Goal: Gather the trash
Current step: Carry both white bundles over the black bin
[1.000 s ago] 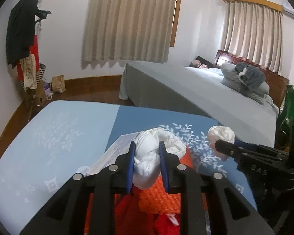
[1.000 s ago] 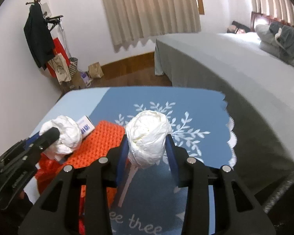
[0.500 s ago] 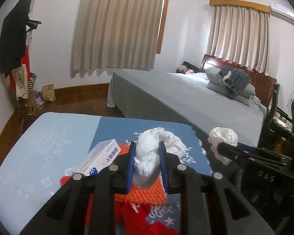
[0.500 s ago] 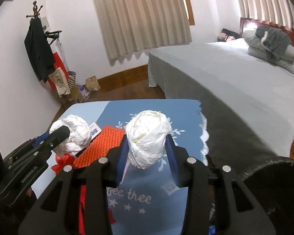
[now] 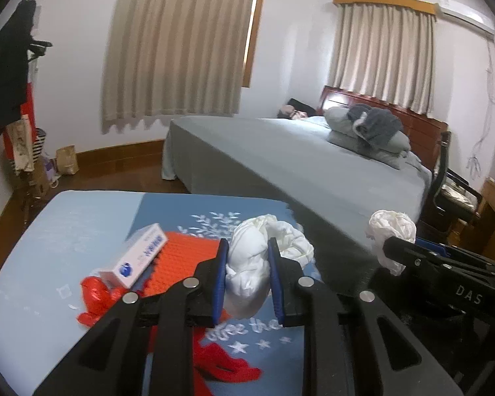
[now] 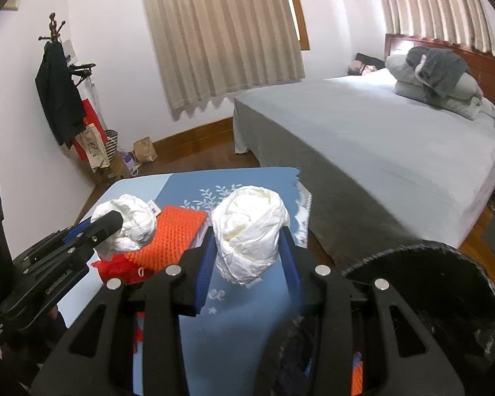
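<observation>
Two paper wads held above the surface, one in each tool.

The left wad (image 5: 247,274) is clamped between the blue pads of the left tool (image 5: 247,283), and the right wad (image 6: 249,234) is clamped in the right tool (image 6: 247,257); both are in the air over the near part of the blue surface (image 5: 66,231). A black bin (image 6: 445,283) shows its rim at the near right, just beside the right tool. I judge the carry to the bin is the step now. The paper is soft and loose, so a wad may slip out if the grip relaxes, or fall beside the rim. The box (image 5: 138,257) and orange mat (image 5: 184,260) lie on the surface, the bed (image 5: 313,165) is behind.
</observation>
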